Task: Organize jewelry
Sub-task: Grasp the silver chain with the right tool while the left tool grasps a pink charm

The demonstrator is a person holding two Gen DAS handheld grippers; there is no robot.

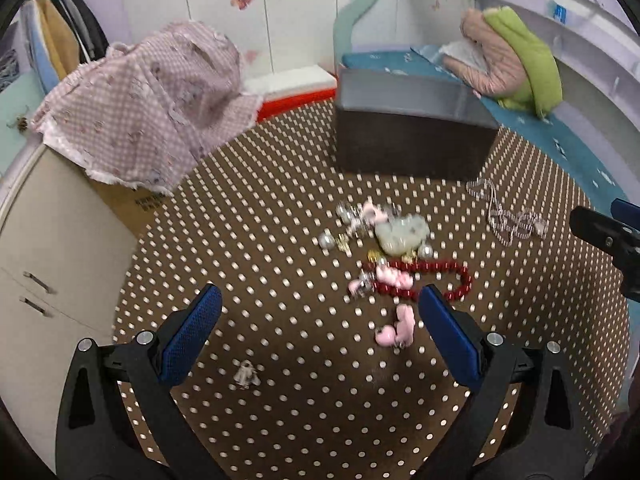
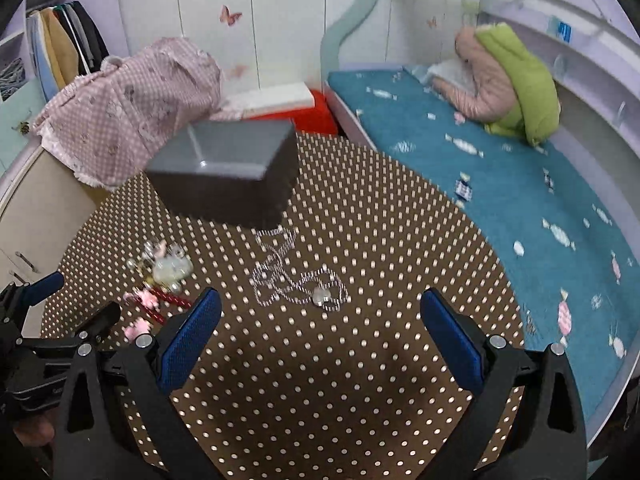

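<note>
**Free room and obstacles on the dotted table**

Bare dotted table (image 2: pixel 360 360) lies under and between the wide-set jaws of the right gripper (image 2: pixel 320 320), open up to the silver chain (image 2: pixel 298 280). The grey box (image 2: pixel 224 172) stands toward the far edge, the chain just before it. The left gripper (image 1: pixel 320 320) has its right finger beside the red bead bracelet (image 1: pixel 420 276) and pink charms (image 1: pixel 400 326). A pink checked cloth (image 1: pixel 148 100) crowds the far left edge.
</note>
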